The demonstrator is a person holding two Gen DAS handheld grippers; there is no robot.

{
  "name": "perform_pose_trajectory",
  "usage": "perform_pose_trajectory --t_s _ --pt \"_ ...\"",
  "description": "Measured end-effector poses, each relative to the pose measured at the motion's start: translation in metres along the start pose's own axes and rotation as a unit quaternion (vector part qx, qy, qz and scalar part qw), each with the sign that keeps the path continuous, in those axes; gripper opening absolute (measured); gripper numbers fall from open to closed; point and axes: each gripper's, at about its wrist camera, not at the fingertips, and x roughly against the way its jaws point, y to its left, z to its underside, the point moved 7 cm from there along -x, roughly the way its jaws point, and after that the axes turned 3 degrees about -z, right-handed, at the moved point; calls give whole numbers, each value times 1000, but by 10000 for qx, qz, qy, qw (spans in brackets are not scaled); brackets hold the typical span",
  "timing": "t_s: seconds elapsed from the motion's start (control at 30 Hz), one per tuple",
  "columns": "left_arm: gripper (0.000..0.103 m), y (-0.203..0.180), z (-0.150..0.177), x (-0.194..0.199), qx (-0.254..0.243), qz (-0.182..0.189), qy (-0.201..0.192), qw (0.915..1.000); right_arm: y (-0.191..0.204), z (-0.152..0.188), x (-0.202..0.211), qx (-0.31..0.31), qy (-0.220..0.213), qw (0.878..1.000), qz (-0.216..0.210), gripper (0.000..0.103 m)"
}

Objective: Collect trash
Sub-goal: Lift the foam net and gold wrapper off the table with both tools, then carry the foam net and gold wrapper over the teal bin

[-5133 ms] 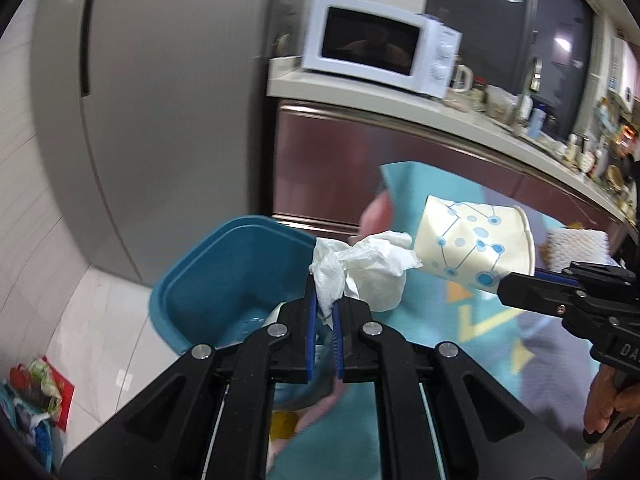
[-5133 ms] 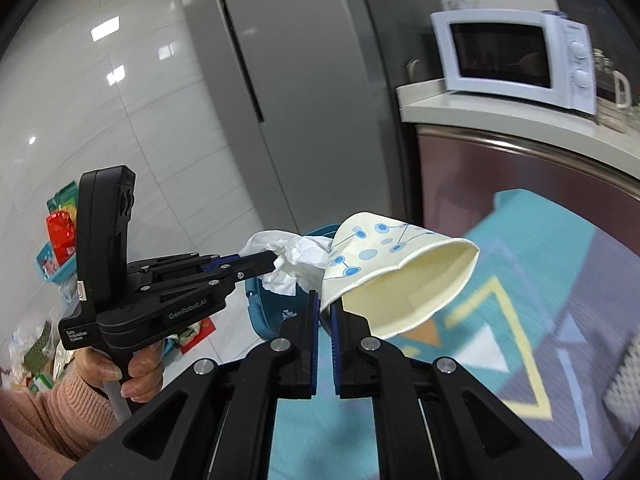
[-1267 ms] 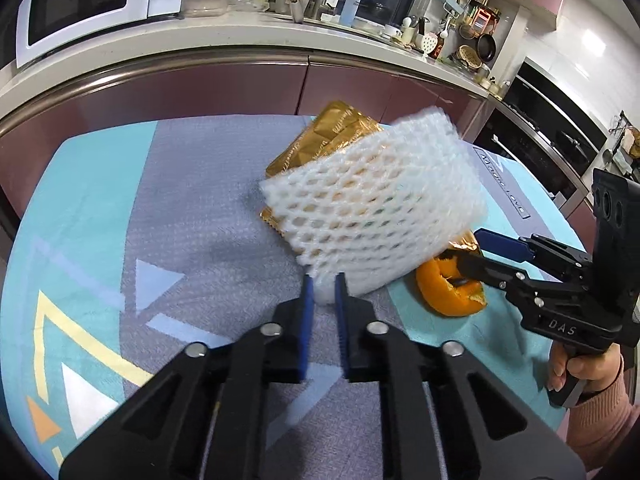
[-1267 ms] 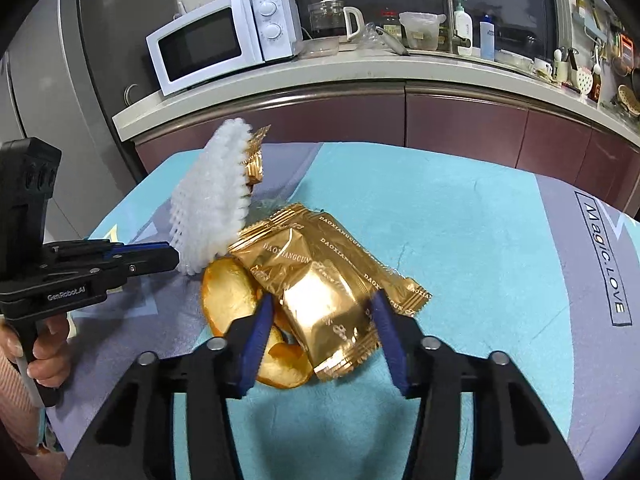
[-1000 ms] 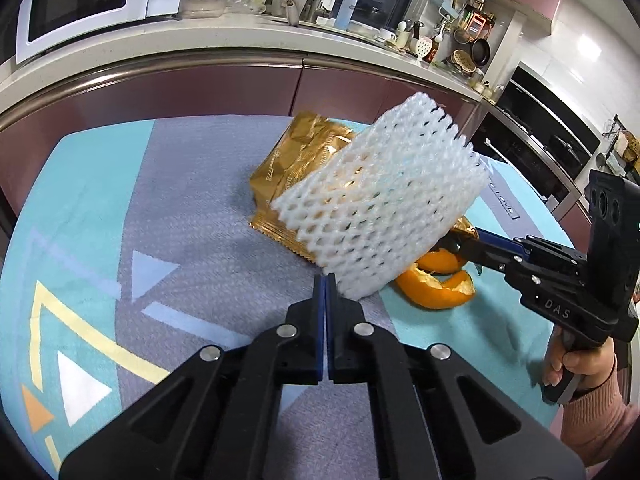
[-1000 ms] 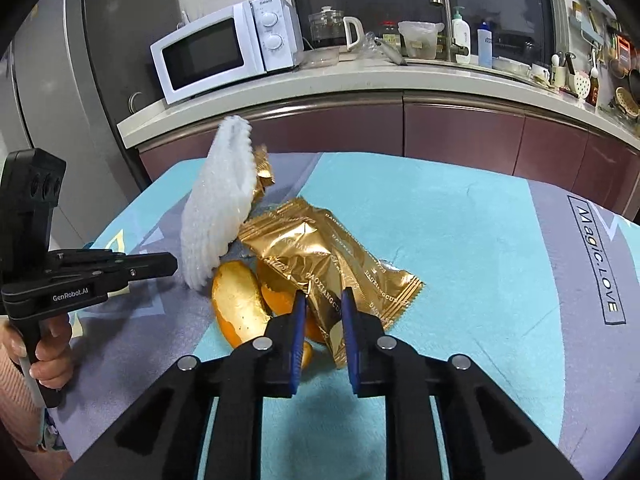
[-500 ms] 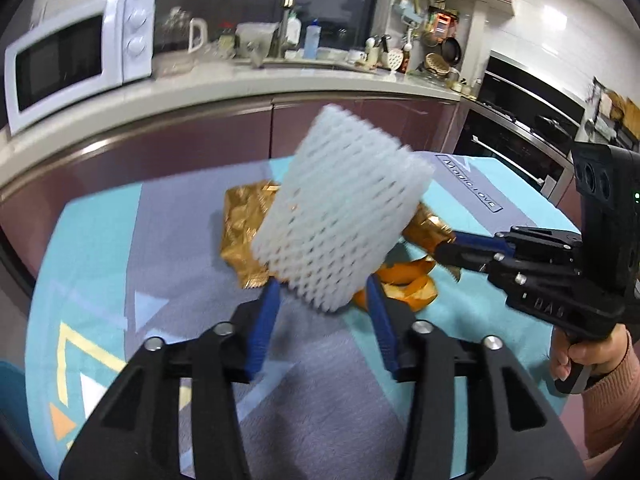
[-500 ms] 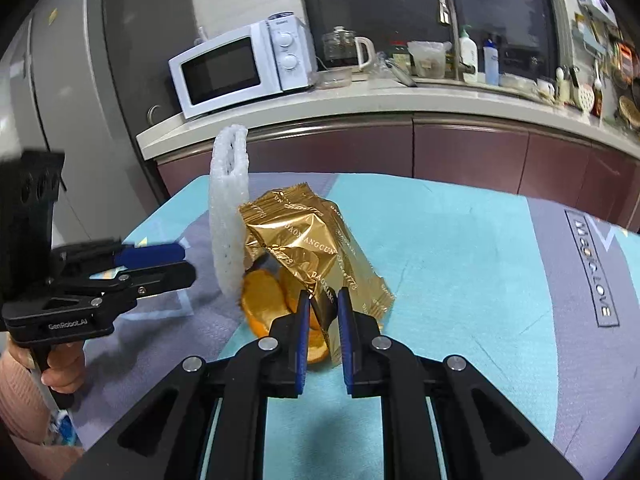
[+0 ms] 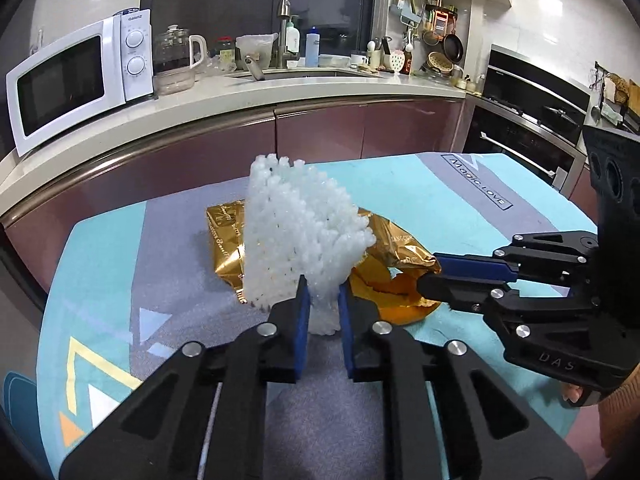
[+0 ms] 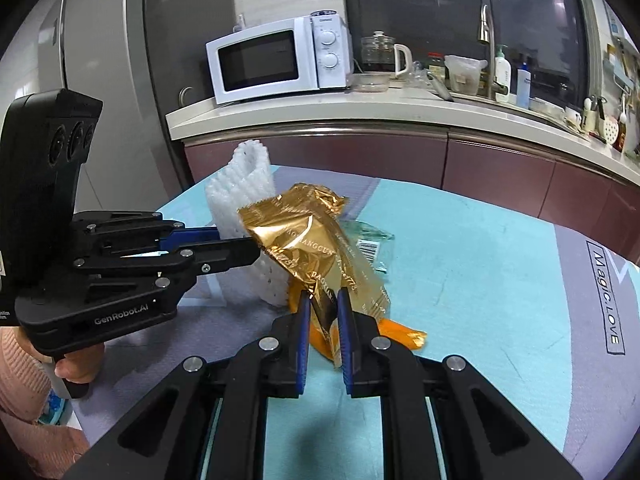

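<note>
My left gripper [image 9: 323,300] is shut on a white foam fruit net [image 9: 296,240] and holds it upright above the table; the net also shows in the right wrist view [image 10: 248,216]. My right gripper [image 10: 323,312] is shut on a gold snack wrapper [image 10: 316,244], lifted off the cloth, also seen in the left wrist view [image 9: 396,244]. Orange peel [image 10: 396,330] lies on the cloth under the wrapper, and shows in the left wrist view [image 9: 400,308]. A second gold wrapper [image 9: 224,240] lies behind the net.
The table has a teal and grey patterned cloth [image 10: 500,272]. A clear wrapper with a barcode [image 10: 370,242] lies behind the gold one. Behind stands a counter [image 9: 240,92] with a microwave [image 10: 276,58], a kettle and a sink. A grey fridge [image 10: 100,60] stands at left.
Both grippers have lifted their loads: the gold wrapper has come up off the peel, and the foam net has turned edge-on while the left jaws closed in on it.
</note>
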Motion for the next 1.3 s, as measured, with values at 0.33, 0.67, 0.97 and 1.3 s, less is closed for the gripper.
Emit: perform_pose_trajectory --t_s 0.33,0.67,0.97,1.3 --pt "12 23 1 26 276 -64 -221 9994 13 -8 13 132 -160 9998 -47 11" --pt "12 51 16 75 412 -304 -386 9979 39 -18 23 286 -344 9987 -258 3" --pt "12 83 40 127 636 -595 -550 9947 75 -29 28 372 -468 9956 -721 3" --pt "13 130 66 175 919 -1100 -582 9880 136 -39 10 550 -335 9871 -1467 3"
